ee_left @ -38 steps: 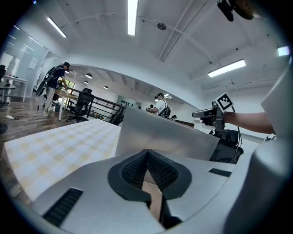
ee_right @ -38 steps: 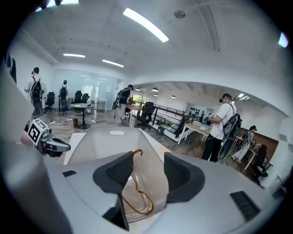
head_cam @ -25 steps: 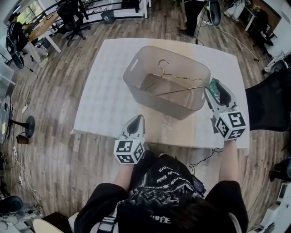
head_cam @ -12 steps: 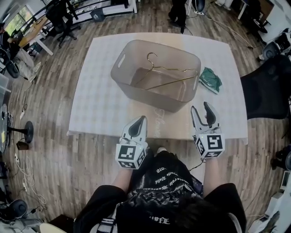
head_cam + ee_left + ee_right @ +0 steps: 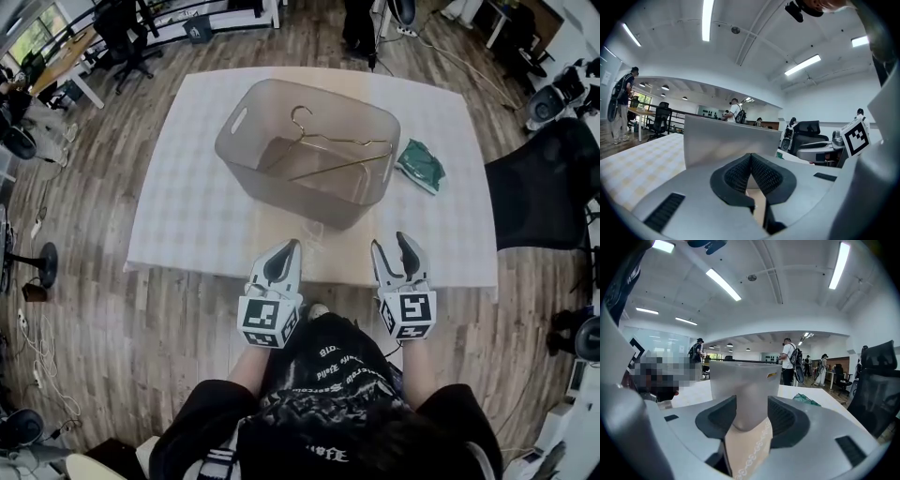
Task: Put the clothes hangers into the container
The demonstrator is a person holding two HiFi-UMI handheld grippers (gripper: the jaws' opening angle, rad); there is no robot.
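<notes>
On the table's middle, toward the far edge: translucent grey plastic container (image 5: 281,192) (image 5: 726,140) (image 5: 743,380), a rounded-rectangular tub with smooth walls and a slot handle at its left end. Inside it are the thin gold wire clothes hangers (image 5: 342,166), slanting from the tub floor up to the right wall, with one hook rising at the far side; exact count unclear. Table (image 5: 187,206) is under a white checked cloth, with a bare tan wood strip (image 5: 314,246) down the middle. A crumpled green fabric bundle (image 5: 419,166) lies just right of the container, toward the right edge, not touching it.

Both tools are at the near edge, well apart from the container. Left tool (image 5: 292,246) (image 5: 751,161) has ribbed dark pads pressed together, nothing gripped. Right tool (image 5: 392,246) (image 5: 751,413) has jaws spread wide, nothing between them.
</notes>
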